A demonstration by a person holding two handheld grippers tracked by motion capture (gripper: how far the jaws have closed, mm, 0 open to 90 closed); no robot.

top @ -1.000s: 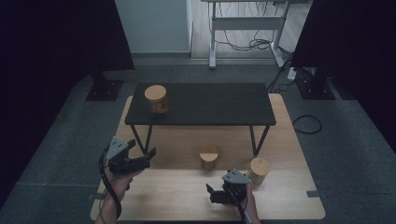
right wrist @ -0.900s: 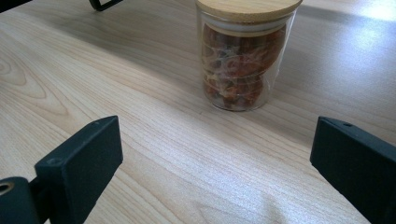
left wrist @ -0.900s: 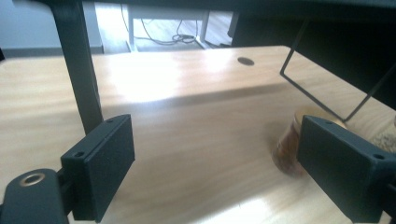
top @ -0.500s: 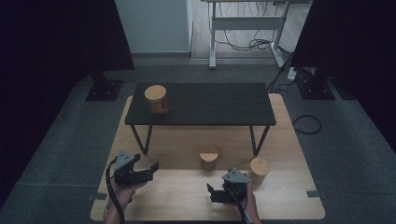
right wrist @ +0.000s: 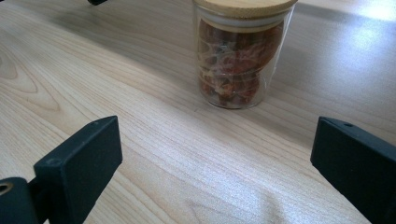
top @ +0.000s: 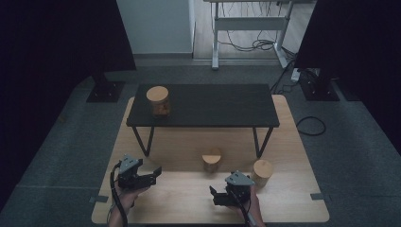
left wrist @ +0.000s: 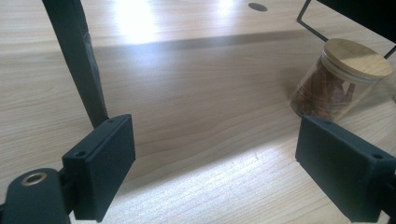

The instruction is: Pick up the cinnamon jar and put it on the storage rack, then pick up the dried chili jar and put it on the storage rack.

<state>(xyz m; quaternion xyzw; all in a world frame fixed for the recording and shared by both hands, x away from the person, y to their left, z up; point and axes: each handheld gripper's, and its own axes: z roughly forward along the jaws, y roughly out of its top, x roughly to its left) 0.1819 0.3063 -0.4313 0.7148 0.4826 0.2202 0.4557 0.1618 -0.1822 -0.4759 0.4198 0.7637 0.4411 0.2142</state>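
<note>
A: Risk first: what might fail here?

B: The clear glass jar with a bamboo lid and reddish contents [top: 211, 161] stands upright on the pale wooden board [top: 293, 142], just in front of the low black shelf [top: 203, 105]. Both the left gripper [top: 153, 172] and the right gripper [top: 213, 195] hold their jaws wide apart, gripping nothing. If both close in together, I judge they could collide, or nudge the jar and tip it.

A: What about edges and free room?

B: The shelf's thin black leg [left wrist: 79, 65] stands left of that jar, near the left gripper's path. A second lidded jar [top: 261, 171] sits right of the first, near the right gripper. Bare board lies open between the grippers and the first jar.
</note>
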